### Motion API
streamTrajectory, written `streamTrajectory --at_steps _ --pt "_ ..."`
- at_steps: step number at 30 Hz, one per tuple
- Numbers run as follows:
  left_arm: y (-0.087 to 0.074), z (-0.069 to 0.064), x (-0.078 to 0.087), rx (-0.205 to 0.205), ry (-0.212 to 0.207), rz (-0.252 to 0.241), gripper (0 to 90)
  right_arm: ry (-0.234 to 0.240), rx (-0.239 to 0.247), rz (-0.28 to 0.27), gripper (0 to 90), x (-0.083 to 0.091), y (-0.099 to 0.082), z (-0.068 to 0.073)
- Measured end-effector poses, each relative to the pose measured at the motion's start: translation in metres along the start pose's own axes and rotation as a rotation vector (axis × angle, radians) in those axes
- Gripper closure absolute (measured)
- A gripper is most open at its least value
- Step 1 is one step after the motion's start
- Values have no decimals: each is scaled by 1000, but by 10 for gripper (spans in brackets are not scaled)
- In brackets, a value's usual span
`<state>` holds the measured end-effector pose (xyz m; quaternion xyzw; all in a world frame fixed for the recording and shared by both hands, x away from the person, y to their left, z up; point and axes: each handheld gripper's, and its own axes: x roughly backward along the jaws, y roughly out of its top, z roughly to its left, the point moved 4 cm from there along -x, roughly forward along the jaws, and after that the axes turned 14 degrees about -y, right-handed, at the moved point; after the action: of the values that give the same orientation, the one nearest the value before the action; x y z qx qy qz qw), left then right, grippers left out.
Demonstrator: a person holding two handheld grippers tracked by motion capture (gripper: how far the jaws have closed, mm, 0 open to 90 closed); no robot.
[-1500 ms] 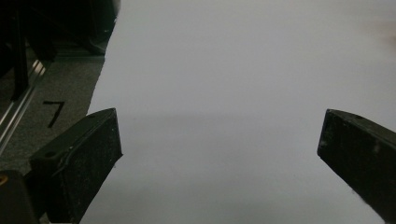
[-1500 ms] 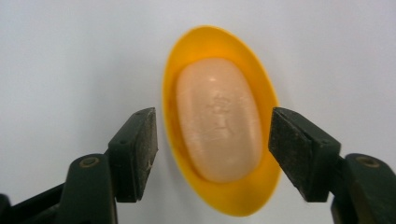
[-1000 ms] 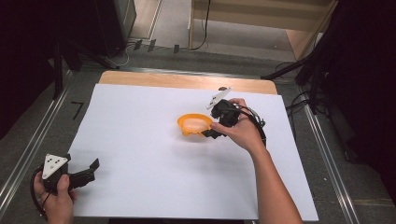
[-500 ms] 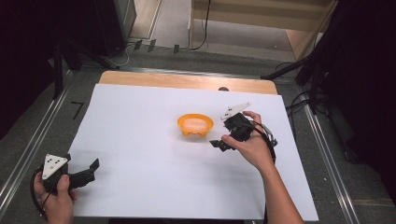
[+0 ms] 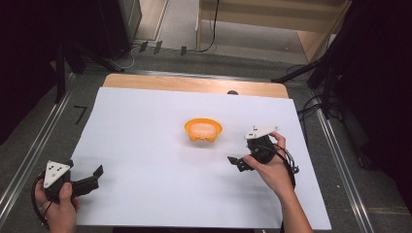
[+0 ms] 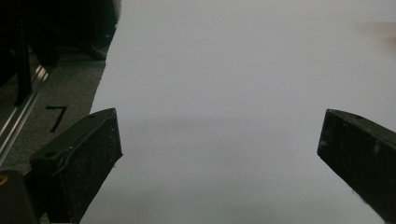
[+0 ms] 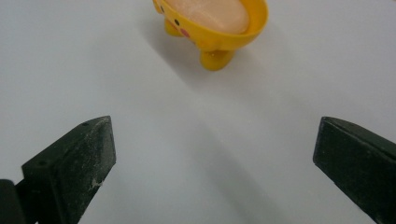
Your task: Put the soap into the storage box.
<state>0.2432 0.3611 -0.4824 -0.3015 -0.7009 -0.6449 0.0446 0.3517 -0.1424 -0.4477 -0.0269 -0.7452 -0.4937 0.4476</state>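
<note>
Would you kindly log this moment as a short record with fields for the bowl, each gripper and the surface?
bowl: orange footed bowl, upright on the sheet, touched by neither gripper
right gripper: right gripper, jaws just opened wide, nothing between them, apart from the bowl and pointing toward it
left gripper: left gripper, open, holding nothing, at the sheet's near left corner
surface: white sheet on a wooden table

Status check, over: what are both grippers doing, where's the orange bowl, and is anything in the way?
Right gripper open, jaws just opened, nothing between them, apart from orange bowl. Left gripper open, idle at near-left of white sheet. Bowl upright mid-sheet. Nothing between.
</note>
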Motion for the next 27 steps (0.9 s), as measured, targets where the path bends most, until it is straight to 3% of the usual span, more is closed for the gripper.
streamTrajectory --at_steps 15,27 --pt "0 -1 0 -8 4 3 1 -55 -163 -104 0 25 -66 -7" --pt "0 0 0 -8 10 6 0 -165 -317 -191 0 62 -121 -35"
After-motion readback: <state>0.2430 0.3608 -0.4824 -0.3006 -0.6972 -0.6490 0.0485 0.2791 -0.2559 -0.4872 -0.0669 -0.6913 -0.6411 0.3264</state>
